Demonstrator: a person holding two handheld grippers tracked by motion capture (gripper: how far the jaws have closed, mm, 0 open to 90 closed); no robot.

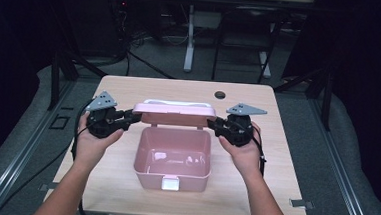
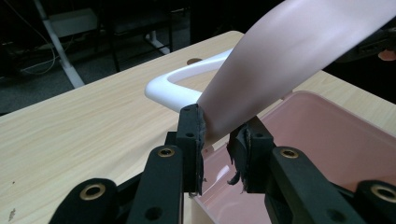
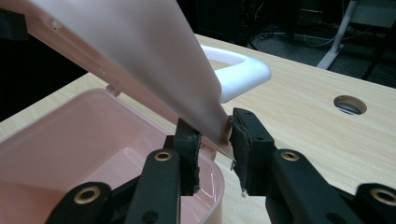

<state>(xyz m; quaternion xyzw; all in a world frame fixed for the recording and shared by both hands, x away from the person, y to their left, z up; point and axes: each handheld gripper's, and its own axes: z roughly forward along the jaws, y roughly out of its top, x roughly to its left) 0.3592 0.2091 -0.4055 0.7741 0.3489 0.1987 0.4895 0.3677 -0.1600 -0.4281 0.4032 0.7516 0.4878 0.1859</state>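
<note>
2 grippers clamped on pink lid (image 1: 174,112): left gripper (image 1: 128,115) at 1 corner, right gripper (image 1: 212,123) at the other | lid half-raised over box (image 1: 172,159), mid-table | advice: swing both together, keep level, don't twist the hinge

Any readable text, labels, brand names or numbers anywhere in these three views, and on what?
None can be read.
Pink box: plain walls, no print.
Pink lid and its white handle: plain.
White latch: no mark that can be made out.
Table: bare wood grain.
</note>
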